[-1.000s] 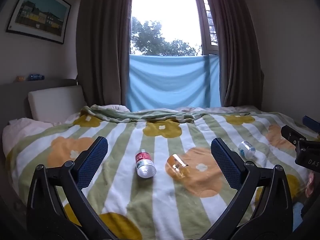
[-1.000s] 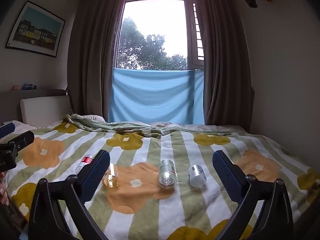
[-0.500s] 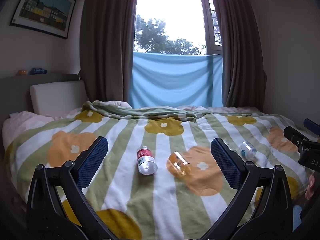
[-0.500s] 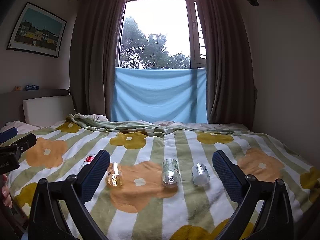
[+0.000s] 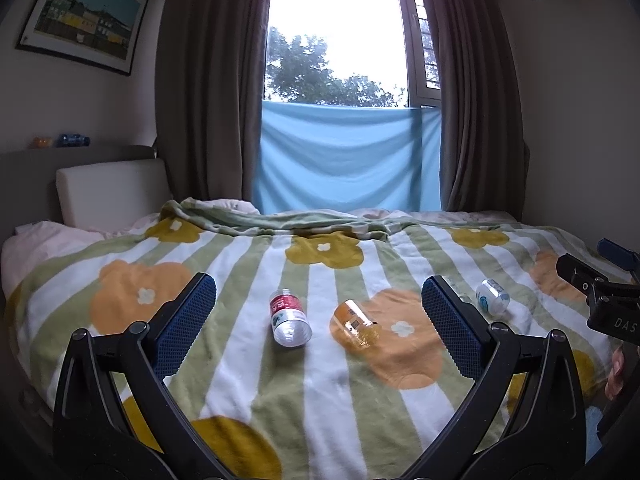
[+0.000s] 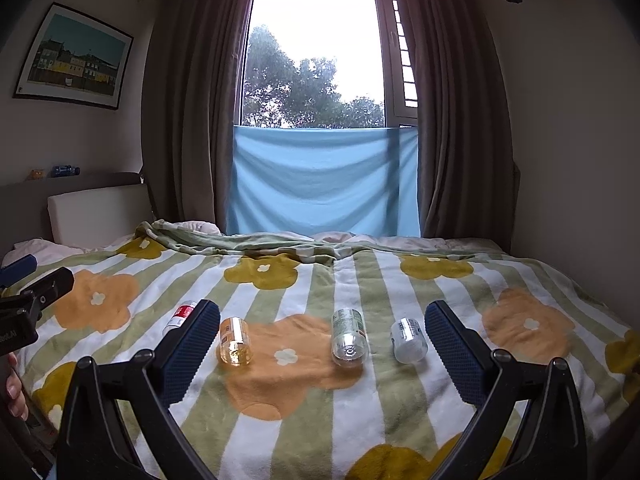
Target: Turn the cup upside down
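Several clear cup-like bottles lie on their sides on a flower-patterned blanket point(image 5: 320, 400). From left to right in the right wrist view they are a red-labelled one point(image 6: 182, 314), an amber one point(image 6: 235, 342), a green-labelled one point(image 6: 349, 338) and a white-labelled one point(image 6: 408, 339). The left wrist view shows the red-labelled one point(image 5: 288, 317), the amber one point(image 5: 356, 323) and the white-labelled one point(image 5: 493, 295). My left gripper point(image 5: 319, 322) is open and empty, short of the bottles. My right gripper point(image 6: 322, 340) is open and empty, also short of them.
The bed fills the room's floor. A white pillow point(image 5: 108, 190) stands against the headboard at the left. A folded green blanket edge point(image 6: 256, 244) runs across the far side. Brown curtains and a blue cloth point(image 6: 324, 180) hang at the window behind.
Both grippers have tilted up and risen slightly, so the bed sits lower in view. The bottles have not moved. Both grippers stay open.
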`<state>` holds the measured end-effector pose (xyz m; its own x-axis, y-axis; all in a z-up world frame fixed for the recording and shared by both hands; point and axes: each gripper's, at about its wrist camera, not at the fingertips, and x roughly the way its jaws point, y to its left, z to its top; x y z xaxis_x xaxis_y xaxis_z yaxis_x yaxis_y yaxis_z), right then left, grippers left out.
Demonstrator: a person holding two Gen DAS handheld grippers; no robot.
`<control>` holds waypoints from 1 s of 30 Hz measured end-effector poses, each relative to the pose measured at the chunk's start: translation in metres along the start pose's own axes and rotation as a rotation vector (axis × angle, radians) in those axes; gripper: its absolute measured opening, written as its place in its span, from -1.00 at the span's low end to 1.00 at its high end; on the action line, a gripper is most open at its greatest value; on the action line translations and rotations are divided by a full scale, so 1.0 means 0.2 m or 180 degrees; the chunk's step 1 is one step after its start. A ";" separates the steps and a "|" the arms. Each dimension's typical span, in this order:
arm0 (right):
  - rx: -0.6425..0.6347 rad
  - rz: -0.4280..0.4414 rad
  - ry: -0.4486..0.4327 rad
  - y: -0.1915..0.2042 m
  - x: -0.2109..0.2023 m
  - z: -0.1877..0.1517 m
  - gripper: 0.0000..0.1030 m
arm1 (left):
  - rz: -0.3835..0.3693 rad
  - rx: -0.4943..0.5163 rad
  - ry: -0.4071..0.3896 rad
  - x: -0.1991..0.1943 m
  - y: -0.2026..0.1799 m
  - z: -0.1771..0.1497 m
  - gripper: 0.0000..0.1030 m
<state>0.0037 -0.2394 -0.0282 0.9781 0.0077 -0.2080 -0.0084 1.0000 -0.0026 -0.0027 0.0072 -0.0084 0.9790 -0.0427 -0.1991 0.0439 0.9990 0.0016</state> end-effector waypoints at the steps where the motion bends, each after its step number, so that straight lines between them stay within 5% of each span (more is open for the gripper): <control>1: 0.0000 0.0004 0.0004 0.00 0.00 0.00 0.99 | 0.0000 -0.0006 0.0001 0.00 0.00 0.00 0.99; 30: 0.0009 0.0012 0.0006 0.01 0.03 -0.01 0.99 | 0.0012 -0.0076 0.0037 0.02 0.03 0.02 0.99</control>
<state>0.0096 -0.2381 -0.0324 0.9777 0.0115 -0.2099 -0.0115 0.9999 0.0008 0.0031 0.0138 -0.0061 0.9768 -0.0390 -0.2106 0.0353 0.9992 -0.0211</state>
